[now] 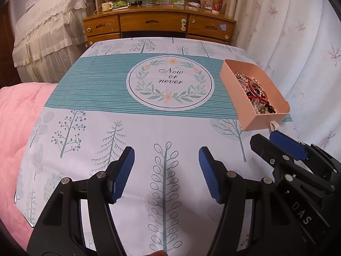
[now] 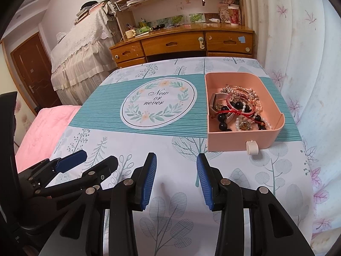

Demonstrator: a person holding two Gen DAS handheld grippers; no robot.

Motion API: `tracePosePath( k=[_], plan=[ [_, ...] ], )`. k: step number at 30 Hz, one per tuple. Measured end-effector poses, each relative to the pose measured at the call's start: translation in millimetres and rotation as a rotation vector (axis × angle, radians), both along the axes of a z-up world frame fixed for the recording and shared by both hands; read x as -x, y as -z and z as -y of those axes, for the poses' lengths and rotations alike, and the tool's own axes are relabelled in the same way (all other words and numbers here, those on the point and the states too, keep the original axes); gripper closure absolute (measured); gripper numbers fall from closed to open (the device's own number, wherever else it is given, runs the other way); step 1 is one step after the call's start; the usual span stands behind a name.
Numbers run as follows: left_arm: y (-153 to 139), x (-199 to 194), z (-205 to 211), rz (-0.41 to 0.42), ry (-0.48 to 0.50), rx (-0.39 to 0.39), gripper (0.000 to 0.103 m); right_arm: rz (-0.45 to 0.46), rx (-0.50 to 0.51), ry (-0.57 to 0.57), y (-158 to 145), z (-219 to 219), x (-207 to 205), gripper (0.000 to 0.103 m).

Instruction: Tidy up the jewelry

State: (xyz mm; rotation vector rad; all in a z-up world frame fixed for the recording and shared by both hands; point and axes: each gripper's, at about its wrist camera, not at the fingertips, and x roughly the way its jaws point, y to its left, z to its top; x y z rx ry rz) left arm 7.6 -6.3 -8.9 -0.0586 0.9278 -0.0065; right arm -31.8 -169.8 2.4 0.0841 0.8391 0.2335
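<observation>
Empty right tongs [image 2: 176,166] gape; jewelry drawer [image 2: 238,139] beyond.

A table [image 2: 149,213] draped in a white cloth [image 1: 132,132] printed with teal trees and a striped band bearing a "Now or never" wreath [image 2: 157,103]; on its right side sits an open pink tray [image 2: 275,136] heaped with tangled bracelets and beads [image 2: 238,108]

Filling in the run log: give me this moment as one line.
left tongs: open, empty | right tongs: open, empty | jewelry: heaped in pink tray | tray: on tablecloth, ahead-right of both
</observation>
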Motion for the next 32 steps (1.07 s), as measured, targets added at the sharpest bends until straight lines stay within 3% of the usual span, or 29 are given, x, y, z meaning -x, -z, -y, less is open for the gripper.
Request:
tracePosePath(
  k=[32],
  plan=[
    [10.0, -2.8, -4.6, -0.032, -0.006, 0.003, 0.043, -0.033, -0.016, -0.001, 13.5, -5.8, -3.6, 0.063]
  ],
)
